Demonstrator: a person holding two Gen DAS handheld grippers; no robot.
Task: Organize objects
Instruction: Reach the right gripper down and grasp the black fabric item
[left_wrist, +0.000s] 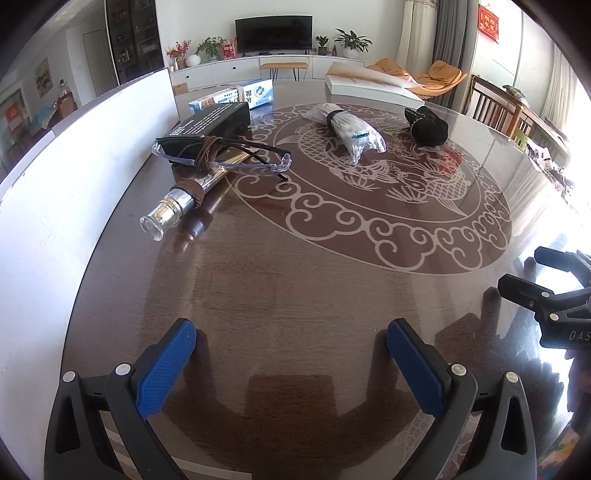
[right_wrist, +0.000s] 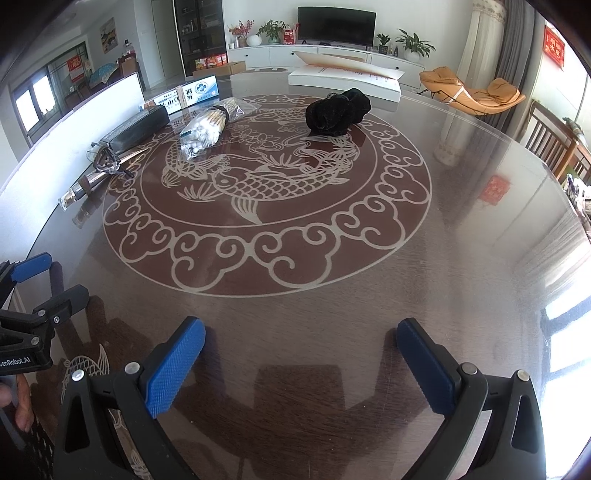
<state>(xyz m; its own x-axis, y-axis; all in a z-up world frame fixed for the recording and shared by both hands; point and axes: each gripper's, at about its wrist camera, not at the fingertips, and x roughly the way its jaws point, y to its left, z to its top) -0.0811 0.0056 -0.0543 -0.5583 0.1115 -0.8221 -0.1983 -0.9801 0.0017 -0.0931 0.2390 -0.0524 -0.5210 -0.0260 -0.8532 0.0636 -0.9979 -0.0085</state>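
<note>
Both tongs, left (left_wrist: 291, 369) and right (right_wrist: 301, 369), gape wide and hold nothing, low over the glossy surface (left_wrist: 295, 295). At its far left edge lie a bottle (left_wrist: 184, 197), glasses (left_wrist: 225, 157) propped on it, and a black box (left_wrist: 210, 123). The bag (left_wrist: 349, 133) and soft black pouch (left_wrist: 426, 125) lie mid-surface. The glasses look fragile; grip them at the bridge. The bottle is probably slippery, so take its corded neck.

Surface: glossy round table (right_wrist: 461, 221), fish medallion.
On it: bottle (left_wrist: 184, 197), black case (left_wrist: 210, 123), bagged bundle (left_wrist: 347, 127), black pouch (right_wrist: 336, 110), boxes (left_wrist: 255, 94).
</note>
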